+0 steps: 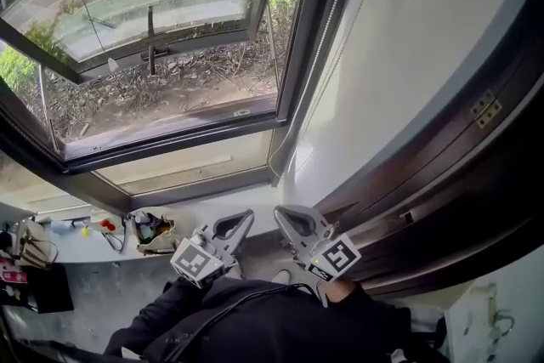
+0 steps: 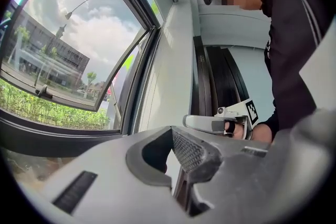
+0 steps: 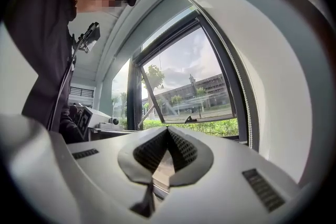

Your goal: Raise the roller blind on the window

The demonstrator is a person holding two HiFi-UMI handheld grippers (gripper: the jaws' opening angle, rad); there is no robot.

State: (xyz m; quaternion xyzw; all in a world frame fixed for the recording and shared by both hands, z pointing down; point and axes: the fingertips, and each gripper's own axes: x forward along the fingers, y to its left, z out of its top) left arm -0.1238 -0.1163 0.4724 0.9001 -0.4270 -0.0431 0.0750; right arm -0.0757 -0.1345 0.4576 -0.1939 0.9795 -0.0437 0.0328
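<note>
Roller blind chain [image 1: 328,30] beside open window [image 1: 170,55], white wall [image 1: 399,55], left gripper [image 1: 244,219] and right gripper [image 1: 283,215] jaws together.

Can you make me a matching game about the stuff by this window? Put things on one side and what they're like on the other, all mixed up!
Things:
1. left claw
2. bead chain
3. upper window
4. hinge

What they're like:
a. tilted open
b. shut, with nothing in it
c. brass-coloured
d. hanging beside the window frame

Right pairs: 1-b, 2-d, 3-a, 4-c
</note>
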